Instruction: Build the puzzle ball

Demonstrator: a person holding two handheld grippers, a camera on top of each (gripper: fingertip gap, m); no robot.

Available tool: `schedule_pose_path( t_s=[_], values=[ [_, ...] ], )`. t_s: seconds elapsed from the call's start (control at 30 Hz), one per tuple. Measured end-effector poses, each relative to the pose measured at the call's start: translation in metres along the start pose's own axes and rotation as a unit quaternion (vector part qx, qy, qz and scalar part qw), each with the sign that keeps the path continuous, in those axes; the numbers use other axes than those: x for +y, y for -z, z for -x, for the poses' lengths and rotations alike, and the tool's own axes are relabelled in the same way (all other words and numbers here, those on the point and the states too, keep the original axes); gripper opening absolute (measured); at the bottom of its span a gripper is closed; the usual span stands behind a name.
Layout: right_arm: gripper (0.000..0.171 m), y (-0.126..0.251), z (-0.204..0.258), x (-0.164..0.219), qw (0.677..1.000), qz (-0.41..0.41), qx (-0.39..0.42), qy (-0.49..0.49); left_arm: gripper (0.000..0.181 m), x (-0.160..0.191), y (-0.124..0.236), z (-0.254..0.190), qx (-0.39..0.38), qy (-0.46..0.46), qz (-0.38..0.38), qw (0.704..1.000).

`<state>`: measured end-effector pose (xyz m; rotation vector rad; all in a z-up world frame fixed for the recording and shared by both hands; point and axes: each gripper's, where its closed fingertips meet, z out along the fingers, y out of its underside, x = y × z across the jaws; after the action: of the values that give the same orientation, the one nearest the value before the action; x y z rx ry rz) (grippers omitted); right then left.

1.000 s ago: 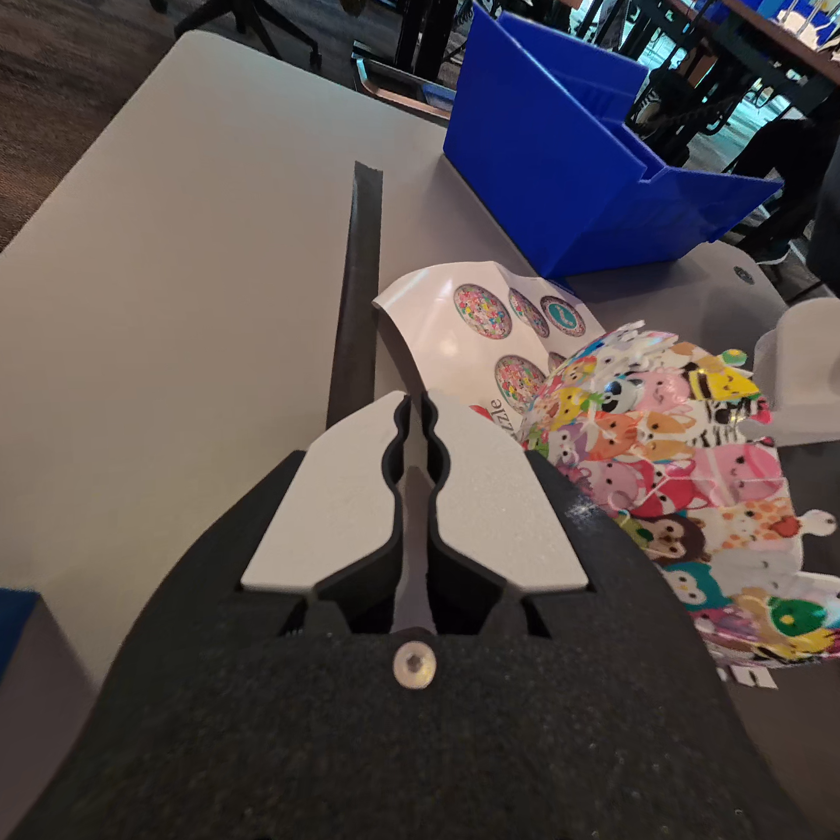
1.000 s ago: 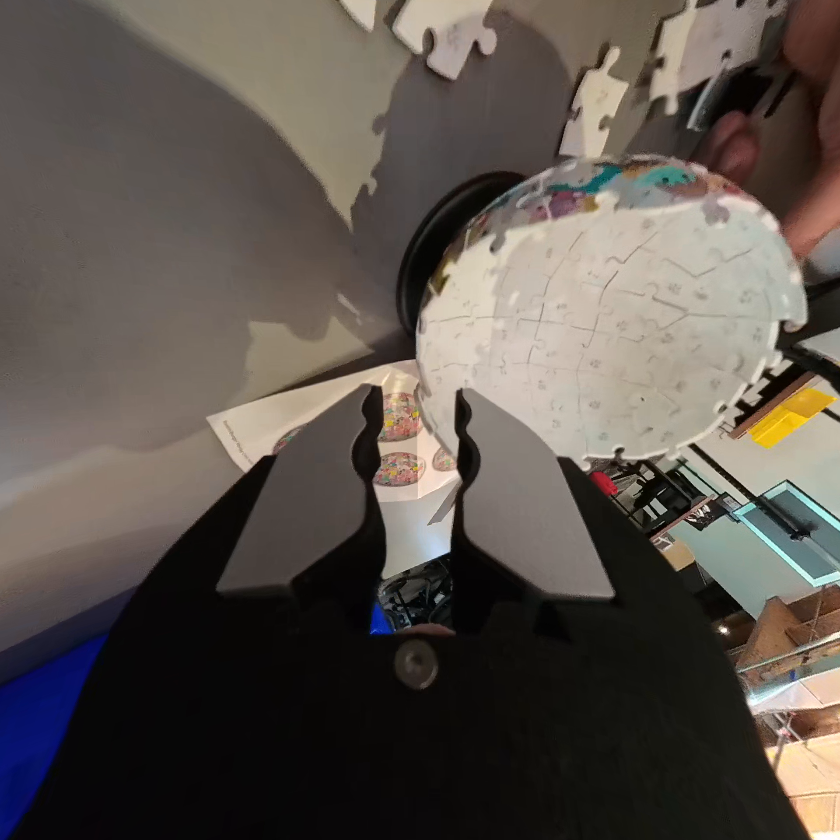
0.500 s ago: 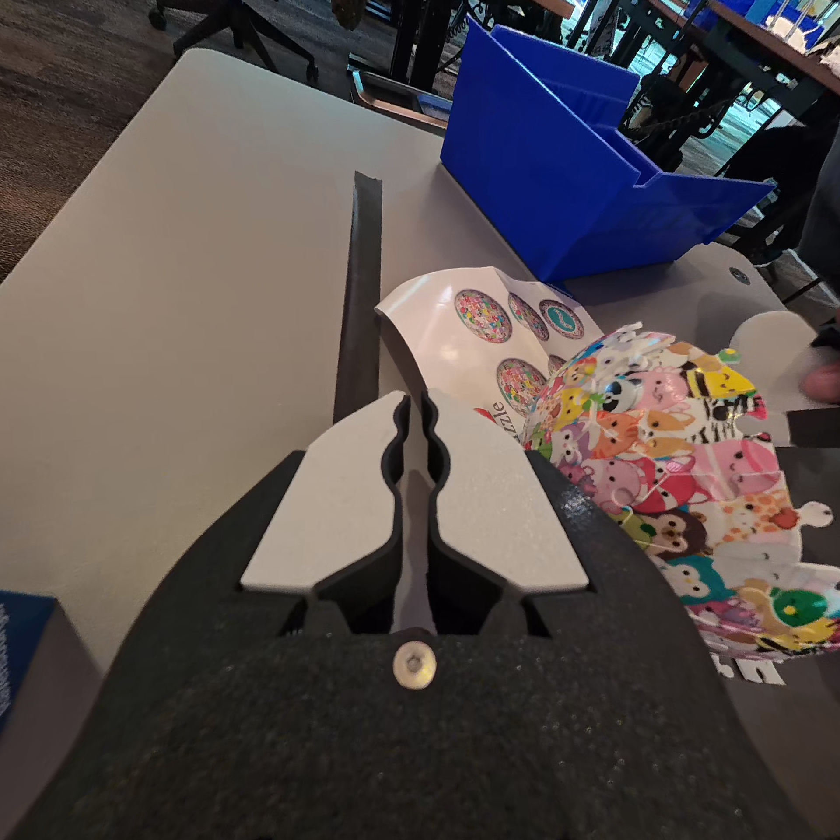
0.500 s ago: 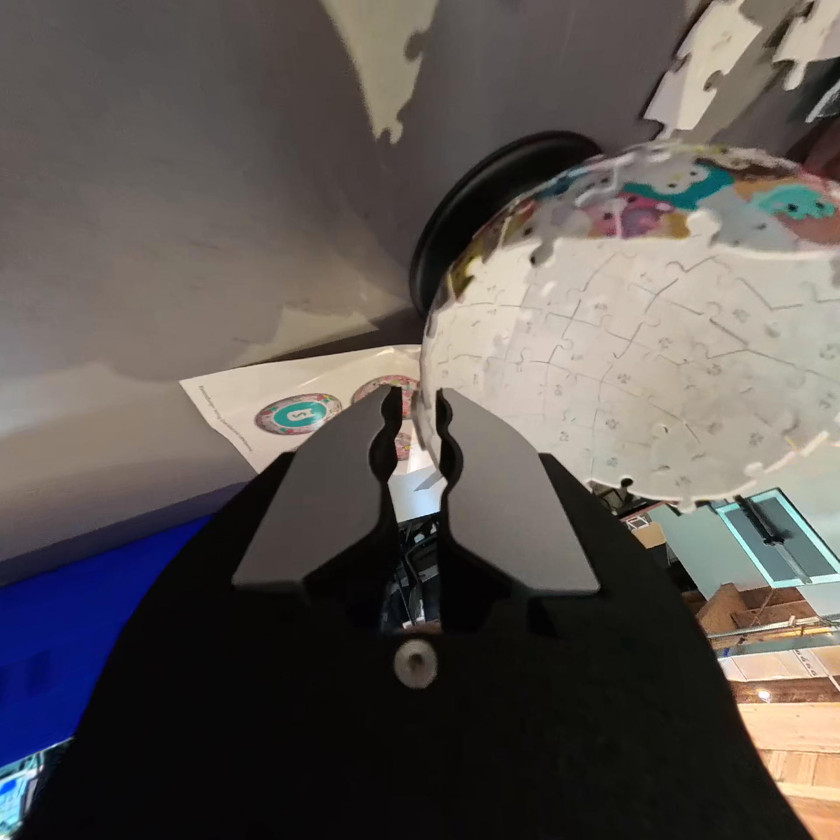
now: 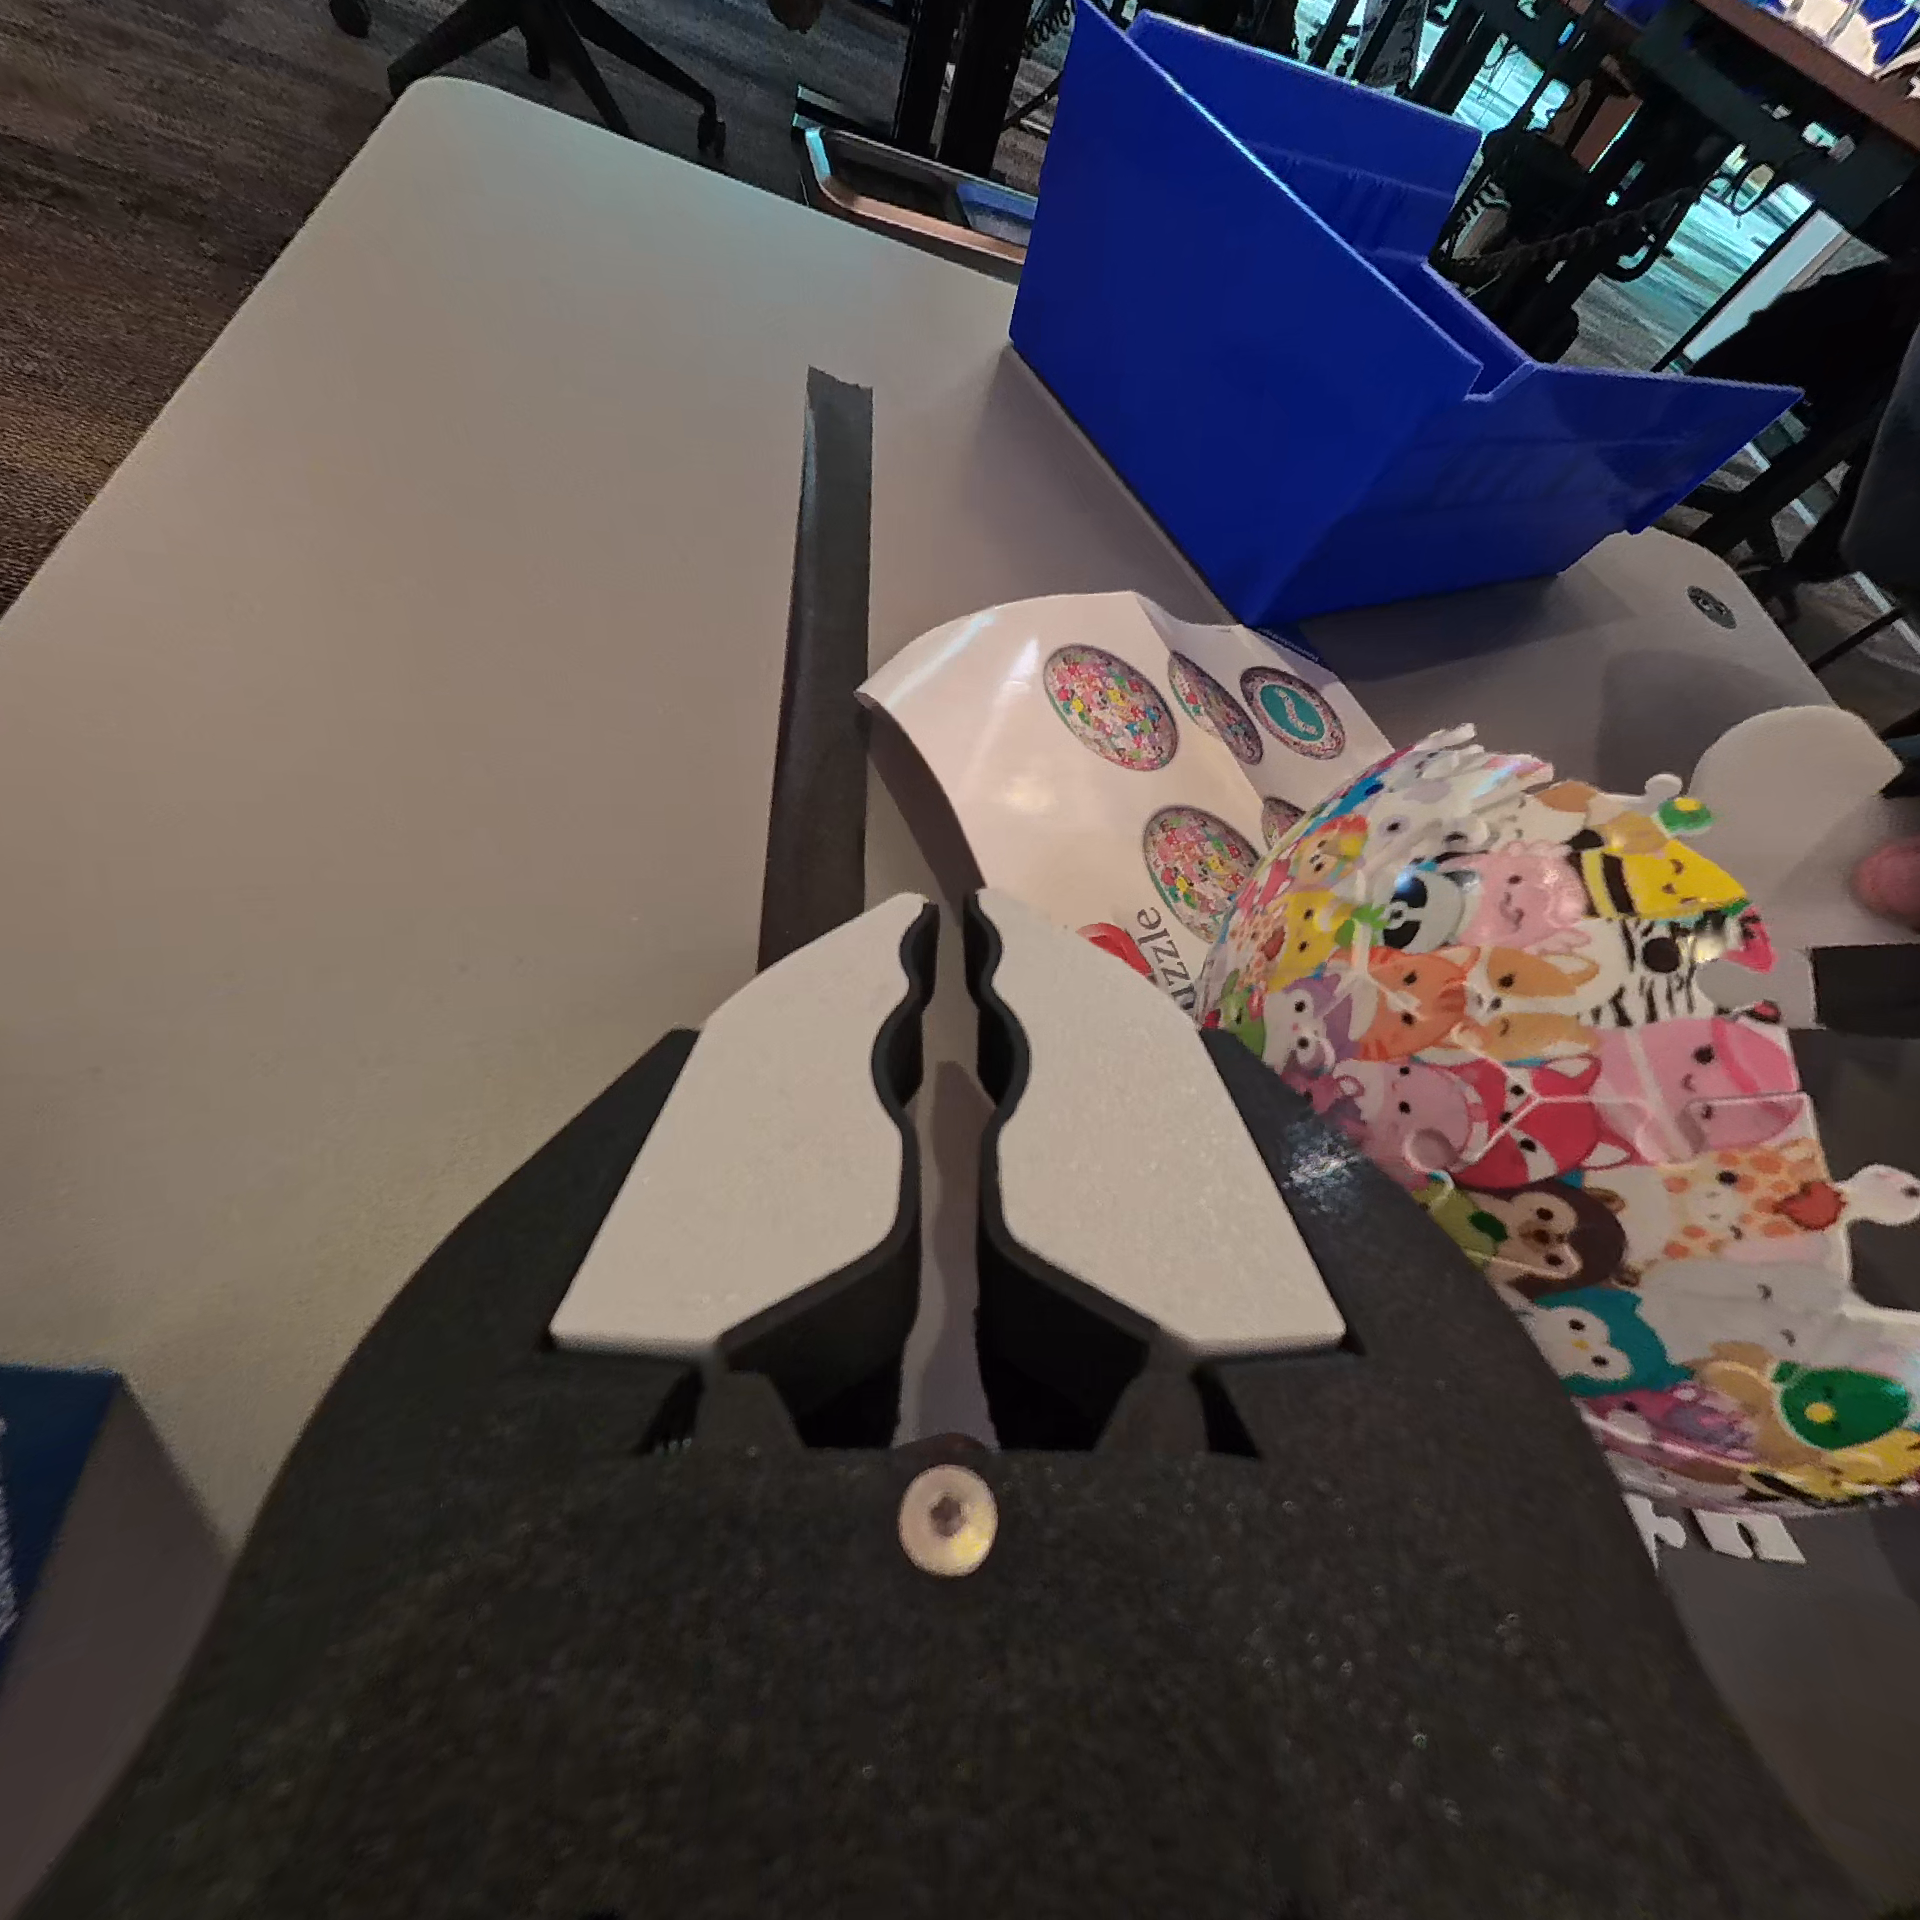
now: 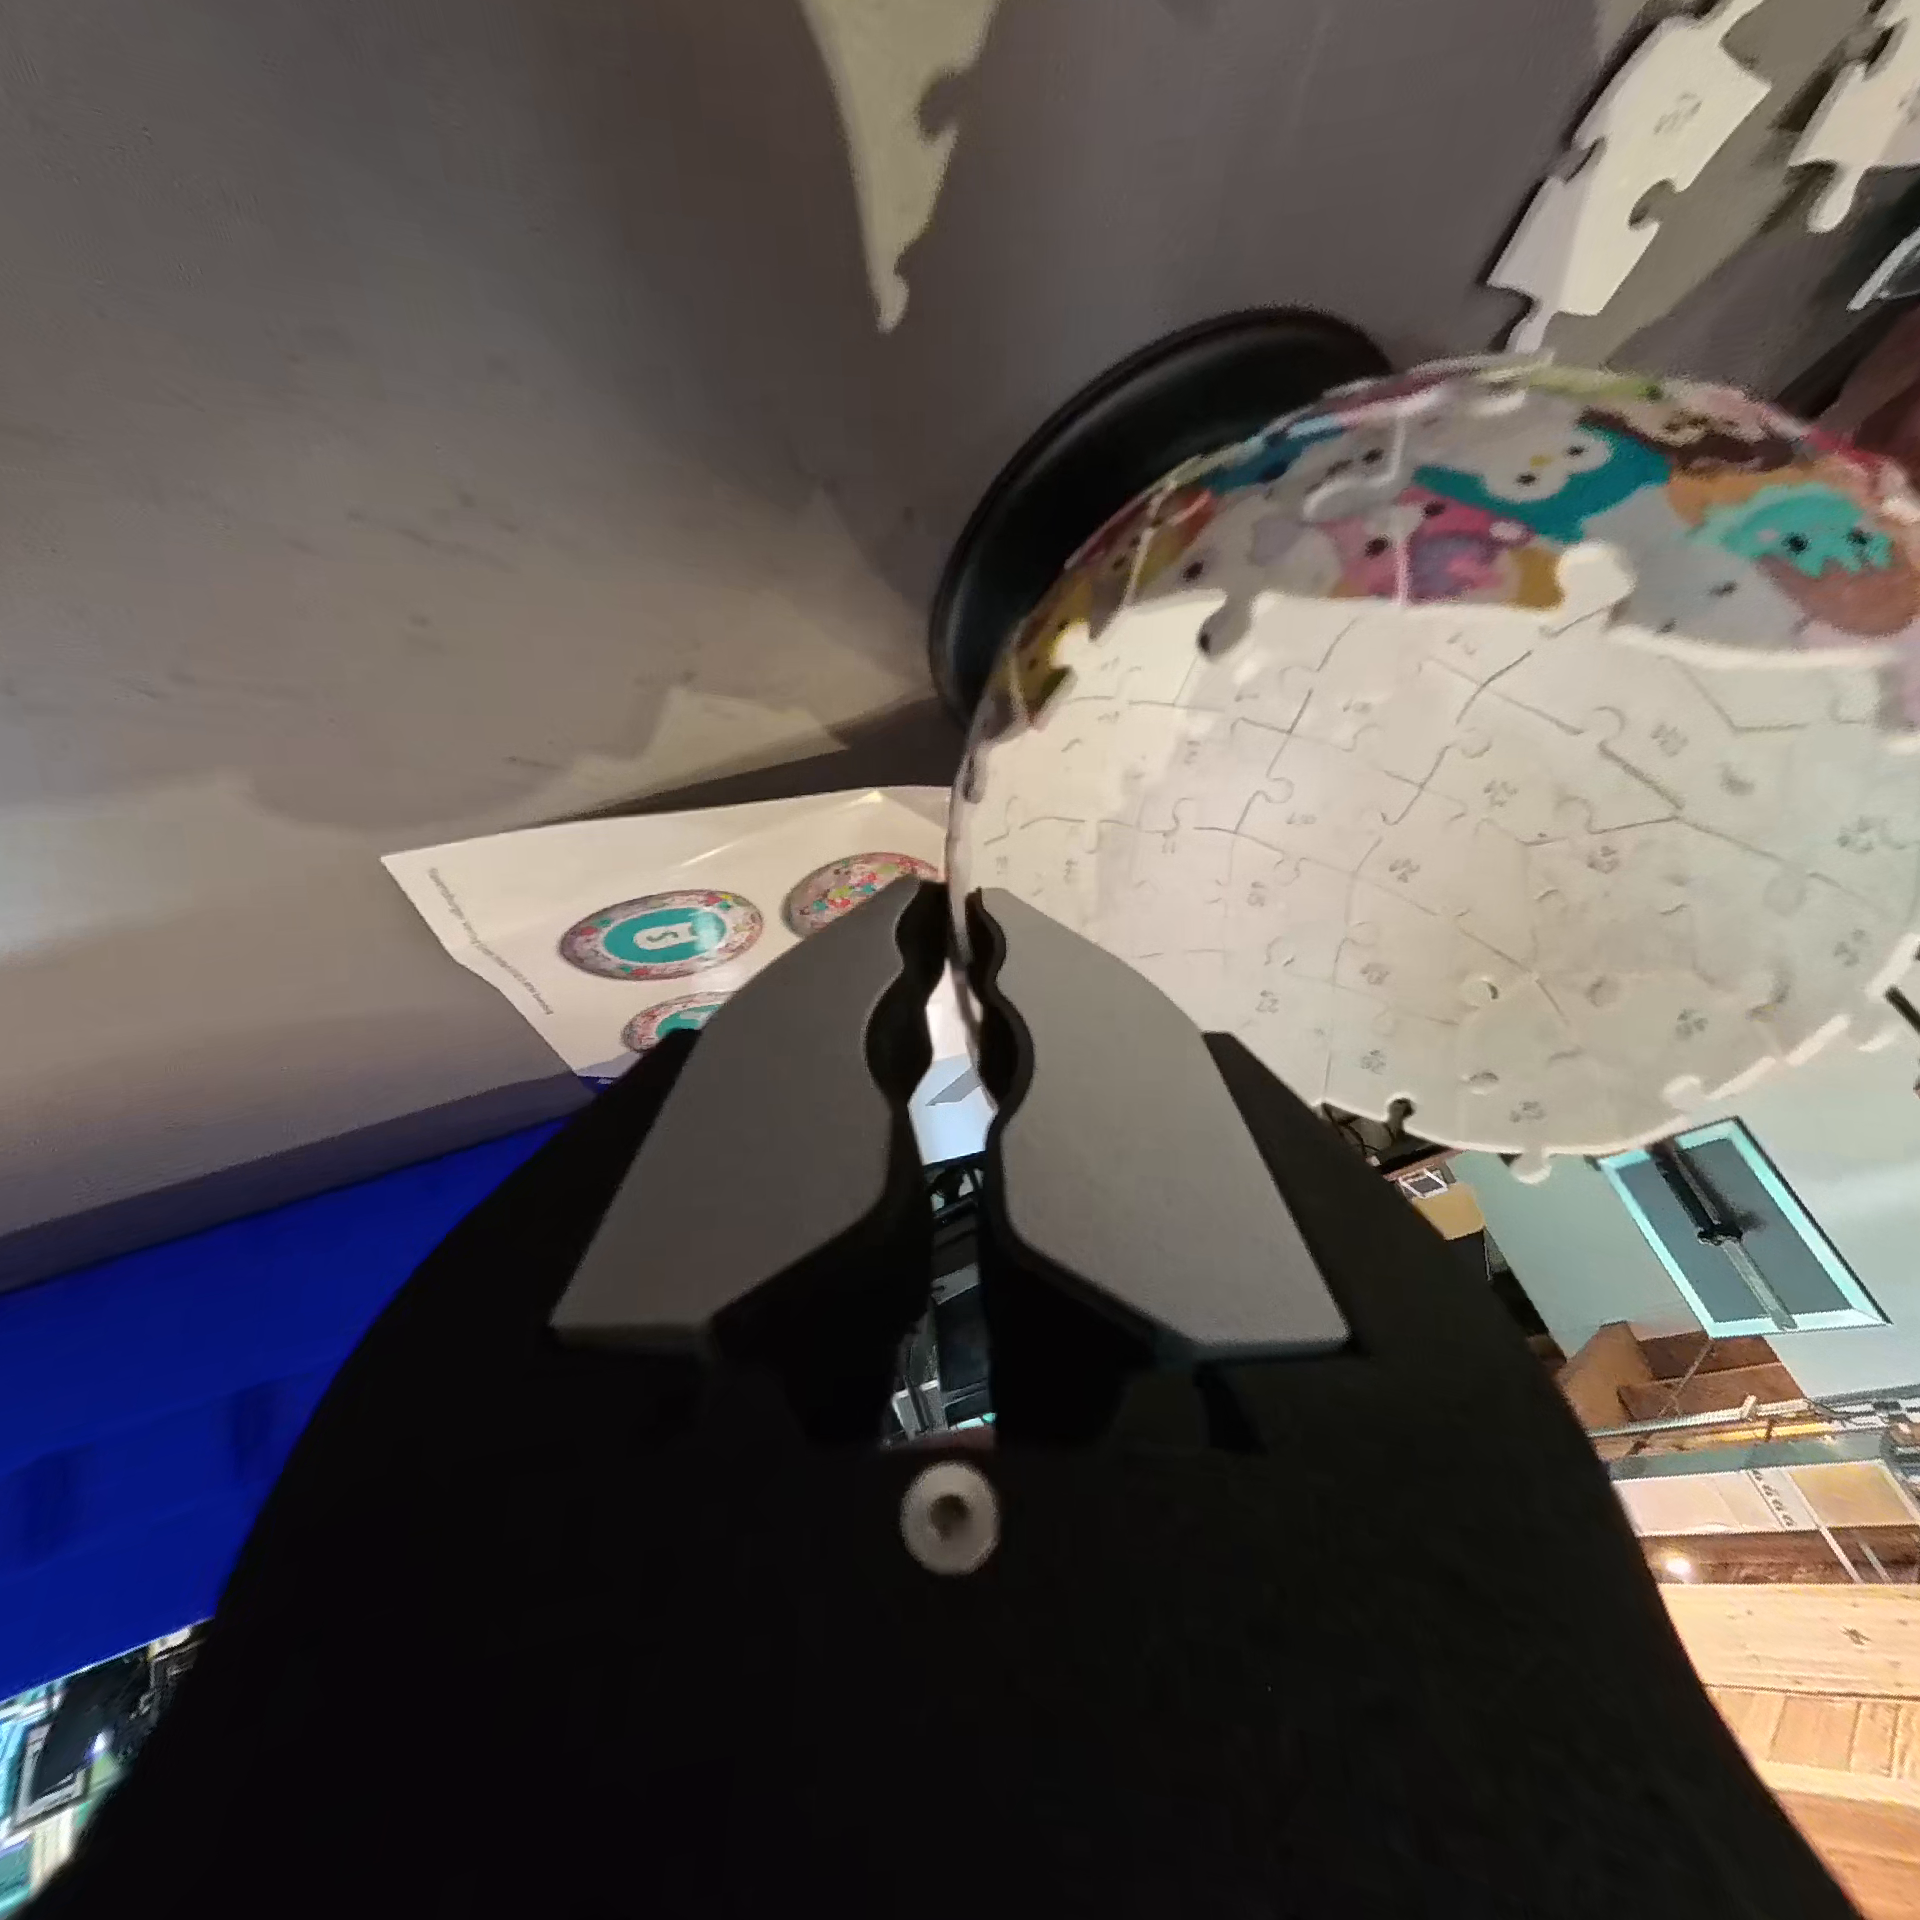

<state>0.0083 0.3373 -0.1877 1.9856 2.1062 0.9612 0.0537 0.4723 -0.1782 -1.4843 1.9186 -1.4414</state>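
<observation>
1. Grey tabletop (image 5: 416,623) carries a blue bin (image 5: 1299,416) and an instruction sheet (image 5: 1039,748).
2. Half-built puzzle ball (image 6: 1403,883) hangs above that sheet.
3. Right hand-held gripper (image 6: 958,914) seemingly pinches its edge; left hand-held gripper (image 5: 948,925) is nearly closed, empty.

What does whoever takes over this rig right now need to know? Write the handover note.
Left gripper: jaws nearly together, holding nothing, over the table.
Right gripper: closed on the rim of the puzzle ball, whose open, hollow side faces its camera.
Things: instruction sheet beside the ball; black stand behind it; loose pieces face down on the table; blue bin at the far side.
Done: a partial shell is joined.
Left: fit the loose pieces, close the ball, probably seat it on the stand.
</observation>
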Motion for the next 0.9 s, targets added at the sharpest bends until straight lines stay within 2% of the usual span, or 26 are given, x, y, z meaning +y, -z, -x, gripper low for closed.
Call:
schedule_pose_path(
  t_s=[0.17, 0.2, 0.27, 0.4, 0.57, 0.73, 0.9],
  values=[
    [0.003, 0.001, -0.001, -0.003, 1.000, -0.008, 0.000, -0.007, 0.004, 0.001, -0.001, -0.001, 0.000, -0.003, 0.002, 1.000],
    [0.006, 0.002, -0.001, -0.002, 1.000, -0.009, -0.001, -0.008, 0.004, 0.001, -0.001, -0.001, 0.000, -0.003, 0.003, 1.000],
    [0.024, 0.004, 0.000, 0.000, 1.000, -0.008, -0.002, -0.012, 0.004, 0.001, -0.001, -0.001, 0.001, -0.003, 0.002, 1.000],
    [0.028, 0.011, 0.001, 0.005, 1.000, -0.013, -0.004, -0.025, 0.004, 0.000, -0.001, -0.001, 0.003, 0.000, 0.001, 1.000],
    [0.022, 0.007, 0.000, 0.002, 1.000, -0.008, 0.004, -0.010, 0.004, 0.001, -0.001, -0.001, 0.000, -0.003, 0.004, 1.000],
    [0.004, 0.002, -0.001, -0.002, 1.000, -0.004, 0.000, 0.006, 0.004, 0.002, -0.002, -0.001, -0.001, -0.005, 0.008, 1.000],
    [0.003, 0.003, -0.001, -0.002, 1.000, -0.003, -0.002, 0.016, 0.004, 0.002, -0.002, -0.001, 0.000, -0.002, 0.007, 1.000]
  ],
)
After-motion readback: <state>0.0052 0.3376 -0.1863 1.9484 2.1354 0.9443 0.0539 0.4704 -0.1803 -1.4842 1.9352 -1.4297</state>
